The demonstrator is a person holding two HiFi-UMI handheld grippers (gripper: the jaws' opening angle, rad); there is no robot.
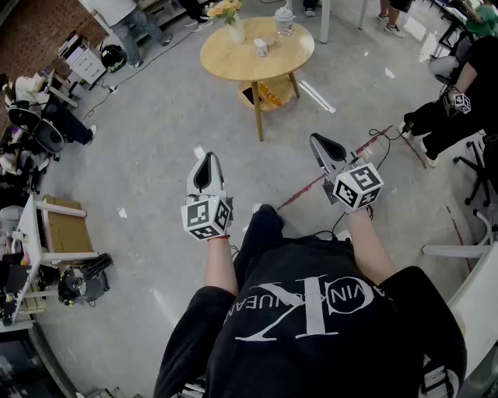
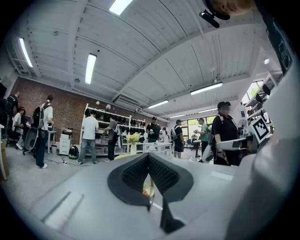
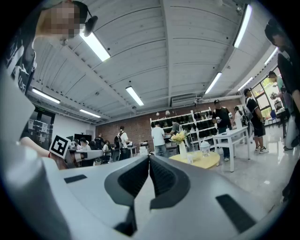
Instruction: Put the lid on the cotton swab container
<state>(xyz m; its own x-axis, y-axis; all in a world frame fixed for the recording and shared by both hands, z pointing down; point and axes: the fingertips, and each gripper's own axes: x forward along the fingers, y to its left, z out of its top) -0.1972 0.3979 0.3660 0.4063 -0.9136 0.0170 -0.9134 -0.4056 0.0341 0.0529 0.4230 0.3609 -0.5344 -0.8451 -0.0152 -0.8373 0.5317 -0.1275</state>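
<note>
A round wooden table [image 1: 233, 66] stands some way ahead of me on the grey floor. On its far side is a small clear container [image 1: 285, 19], also seen in the right gripper view as the container [image 3: 205, 148]; a separate lid is too small to tell. A white cup [image 1: 261, 48] and a vase of yellow flowers [image 1: 227, 15] stand near it. My left gripper [image 1: 201, 158] and right gripper [image 1: 317, 140] are held in the air in front of my body, well short of the table. Both are shut and hold nothing, as the left gripper [image 2: 149, 157] and right gripper [image 3: 149, 159] views show.
A lower shelf of the table holds an orange item [image 1: 268, 95]. A red tape line [image 1: 311, 186] and cables cross the floor. A seated person [image 1: 459, 93] is at the right, a desk and chairs [image 1: 39, 132] at the left, and several people stand by shelves [image 2: 98, 136].
</note>
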